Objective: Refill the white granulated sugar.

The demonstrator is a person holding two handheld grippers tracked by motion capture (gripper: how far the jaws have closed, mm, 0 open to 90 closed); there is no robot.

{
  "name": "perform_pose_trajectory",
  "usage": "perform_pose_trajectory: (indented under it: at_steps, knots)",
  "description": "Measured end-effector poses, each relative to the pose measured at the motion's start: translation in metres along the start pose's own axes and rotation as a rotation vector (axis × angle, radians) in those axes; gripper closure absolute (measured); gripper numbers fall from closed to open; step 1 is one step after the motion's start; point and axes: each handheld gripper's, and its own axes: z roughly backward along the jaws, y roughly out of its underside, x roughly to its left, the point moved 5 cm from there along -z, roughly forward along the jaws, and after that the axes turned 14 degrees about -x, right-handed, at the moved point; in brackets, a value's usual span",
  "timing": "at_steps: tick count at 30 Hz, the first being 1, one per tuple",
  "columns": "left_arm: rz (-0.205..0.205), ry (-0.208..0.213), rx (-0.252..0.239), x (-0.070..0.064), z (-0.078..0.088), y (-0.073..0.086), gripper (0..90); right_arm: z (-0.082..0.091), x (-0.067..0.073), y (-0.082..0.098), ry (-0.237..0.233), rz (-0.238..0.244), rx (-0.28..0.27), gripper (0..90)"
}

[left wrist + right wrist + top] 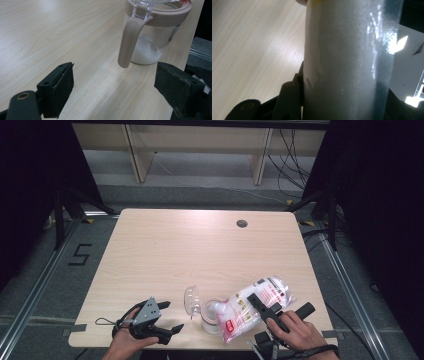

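Pouring step, by my reading. My right gripper (264, 306) holds the bag of white granules (252, 306) near the desk's (200, 250) front edge, right of centre, jaws part-closed and clamped on the bag's body. In the right gripper view the bag (342, 62) sits pressed between the pads. It lies tilted, its lower end over the mouth of the clear jar (212, 316), which stands just beside it at the front edge.

The jar has a pink rim and clasp (130, 42), its lid (192, 300) swung open to the left, and a little white powder at its bottom (146, 51).

My left gripper (167, 317) hovers left of the jar, jaws wide apart, gripping nothing.

Next, I judge: tip the bag more steeply with its mouth kept over the rim; the left could steady the jar.
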Motion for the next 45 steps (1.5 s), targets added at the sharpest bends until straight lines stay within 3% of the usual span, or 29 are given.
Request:
perform_pose_trajectory:
  at_steps: [9,12,13,24,28,34,45]
  knots:
    - [-0.002,-0.004,0.002,0.0,0.0003,-0.0001,15.5,0.0011,0.0,-0.0013,0.018,-0.005,-0.008,63.7]
    - [0.001,-0.001,0.0,0.0,0.0003,-0.0002,15.5,0.0017,-0.0001,-0.0023,0.003,-0.007,-0.008,64.0]
    - [0.001,-0.001,-0.001,0.0,0.0003,-0.0002,15.5,0.001,-0.001,-0.0028,-0.002,0.012,-0.018,64.1]
    - [0.003,-0.001,-0.002,0.0002,0.0004,-0.0001,15.5,0.0036,-0.0011,-0.0054,-0.002,0.019,-0.024,64.5]
    - [0.0,0.0,0.0,0.0,0.0002,-0.0001,15.5,0.0058,-0.001,-0.0053,-0.006,-0.006,-0.022,64.6]
    - [0.001,-0.001,-0.001,0.0002,0.0003,-0.0001,15.5,0.0058,-0.0018,-0.006,-0.004,0.006,-0.027,64.7]
    - [0.001,-0.001,-0.001,0.0001,0.0003,-0.0001,15.6,0.0081,-0.0007,-0.0055,-0.02,-0.014,-0.009,64.9]
